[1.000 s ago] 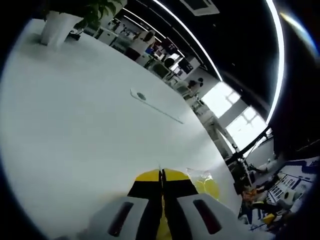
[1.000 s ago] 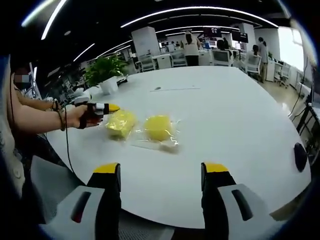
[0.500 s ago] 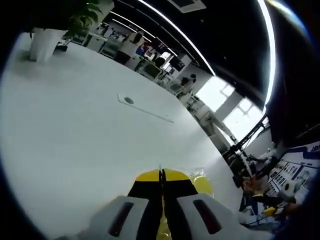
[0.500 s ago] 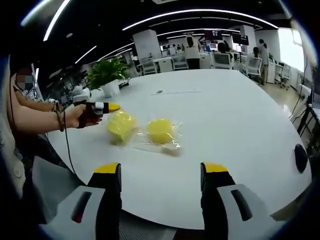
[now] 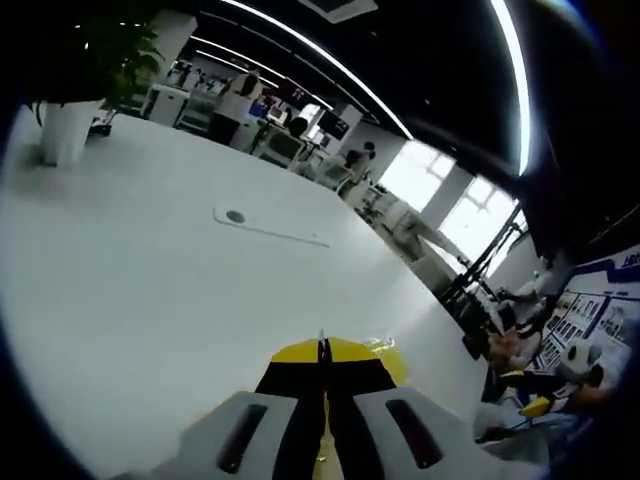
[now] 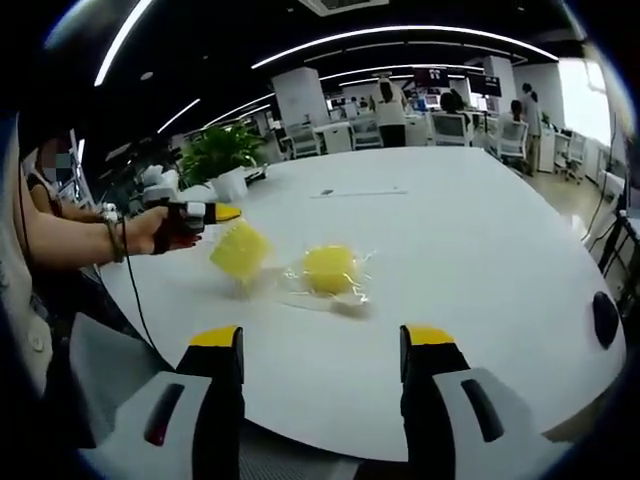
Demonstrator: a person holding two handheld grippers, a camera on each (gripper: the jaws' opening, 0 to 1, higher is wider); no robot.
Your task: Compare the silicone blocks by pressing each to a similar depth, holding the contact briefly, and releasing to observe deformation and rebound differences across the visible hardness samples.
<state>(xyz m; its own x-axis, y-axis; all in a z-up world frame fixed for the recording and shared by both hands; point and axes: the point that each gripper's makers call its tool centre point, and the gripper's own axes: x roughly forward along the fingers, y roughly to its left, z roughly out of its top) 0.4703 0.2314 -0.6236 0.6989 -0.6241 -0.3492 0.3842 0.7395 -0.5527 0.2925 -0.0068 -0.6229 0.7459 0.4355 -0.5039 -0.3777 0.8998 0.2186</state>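
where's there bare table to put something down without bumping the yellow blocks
The white table is bare right of the wrapped yellow block, out to a small dark object at the far right edge, and behind both blocks toward the potted plant. It is crowded at left, where the left gripper meets the tilted yellow block.

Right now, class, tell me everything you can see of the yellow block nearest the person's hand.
The yellow block is a chunky, soft-looking, matte piece, apparently wrapped in clear film. It sits tilted on one corner on the white table, beside a second, rounder yellow block lying in crinkled clear wrap. The left tool, held in the person's hand, has its shut yellow tips at the block's upper edge; whether they touch is unclear. The right tool is open, well short of both blocks.
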